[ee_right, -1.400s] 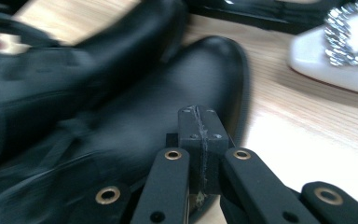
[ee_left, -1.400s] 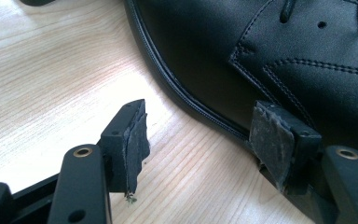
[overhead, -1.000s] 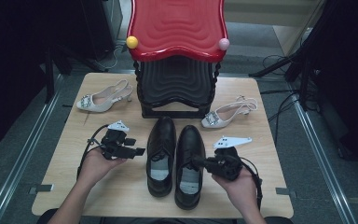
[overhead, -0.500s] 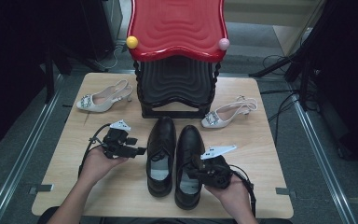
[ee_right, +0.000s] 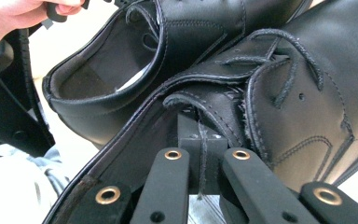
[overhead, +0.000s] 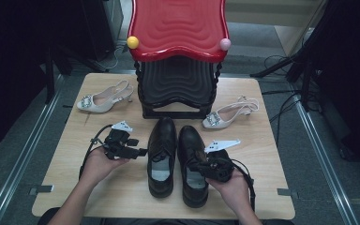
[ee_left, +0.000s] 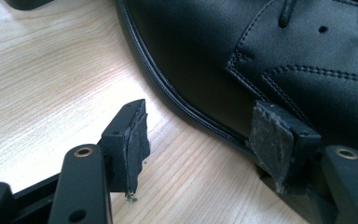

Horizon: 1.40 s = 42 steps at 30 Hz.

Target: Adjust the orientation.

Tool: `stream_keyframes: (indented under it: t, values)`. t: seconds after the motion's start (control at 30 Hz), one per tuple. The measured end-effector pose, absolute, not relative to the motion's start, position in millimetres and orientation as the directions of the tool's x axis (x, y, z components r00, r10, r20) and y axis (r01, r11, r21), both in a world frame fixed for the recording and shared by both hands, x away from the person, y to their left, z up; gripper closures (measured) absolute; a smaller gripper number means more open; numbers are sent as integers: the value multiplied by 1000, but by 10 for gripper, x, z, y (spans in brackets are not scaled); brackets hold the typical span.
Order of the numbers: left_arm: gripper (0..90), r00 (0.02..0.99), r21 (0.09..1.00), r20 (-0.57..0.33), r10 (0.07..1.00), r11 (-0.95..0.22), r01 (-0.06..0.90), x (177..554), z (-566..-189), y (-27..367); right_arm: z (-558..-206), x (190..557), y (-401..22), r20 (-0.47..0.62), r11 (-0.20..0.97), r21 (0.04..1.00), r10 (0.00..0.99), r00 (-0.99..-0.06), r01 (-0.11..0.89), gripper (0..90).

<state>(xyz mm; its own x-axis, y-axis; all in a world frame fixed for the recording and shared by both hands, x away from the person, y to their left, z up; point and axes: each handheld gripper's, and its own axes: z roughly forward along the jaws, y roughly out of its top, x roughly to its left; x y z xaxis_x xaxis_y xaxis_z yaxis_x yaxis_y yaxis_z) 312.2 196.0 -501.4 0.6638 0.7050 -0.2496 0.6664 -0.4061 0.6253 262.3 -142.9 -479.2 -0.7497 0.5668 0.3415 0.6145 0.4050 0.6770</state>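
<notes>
On the near half of the wooden table stand two black lace-up shoes side by side, toes pointing to the far side: the left shoe and the right shoe, touching or nearly touching along their inner sides. The right gripper, held in the person's right hand, sits at the opening of the right shoe; in the right gripper view its jaws are drawn together, with no gap between them, and they appear to pinch the edge of that shoe's collar beside the tongue, a lace strand lying over them. The left gripper, in the left hand, lies just left of the left shoe, pointing at its side; in the left gripper view its jaws stand wide apart, one over bare table, the other close against the shoe's sole edge, nothing clamped between them. Farther back, a black stool base under a red wavy seat stands at the table's far edge. One pale slingback heel lies far left, another right of the stool.
</notes>
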Motion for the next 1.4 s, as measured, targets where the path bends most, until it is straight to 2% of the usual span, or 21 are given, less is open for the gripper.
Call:
stream_keyframes:
  t: [0.43,0.67,0.97,1.1,1.17,1.37,1.4]
  values:
    - [371,665,625,-250,704,-407,666,3119,-5017,1946,-4852,2653,-1349,351,348,699,594,-724,625,900]
    - [371,665,624,-251,703,-407,667,3112,-5018,1935,-4900,2588,-1143,254,390,720,622,-741,574,900]
    - [379,668,623,-253,700,-410,666,3111,-5018,1935,-4922,2622,-1088,168,418,738,647,-744,530,900]
    - [394,667,622,-265,696,-405,670,3113,-5021,1936,-4943,2683,-1061,166,408,744,654,-738,529,900]
    - [437,662,611,-288,692,-399,684,3112,-5019,1942,-4944,2722,-1047,190,392,745,651,-735,539,900]
    - [809,657,506,-368,658,-452,735,3108,-5099,1864,-4935,2749,-1059,235,385,729,636,-735,566,900]
    - [809,657,505,-372,656,-451,736,3103,-5096,1853,-4935,2749,-1059,235,385,729,636,-735,566,900]
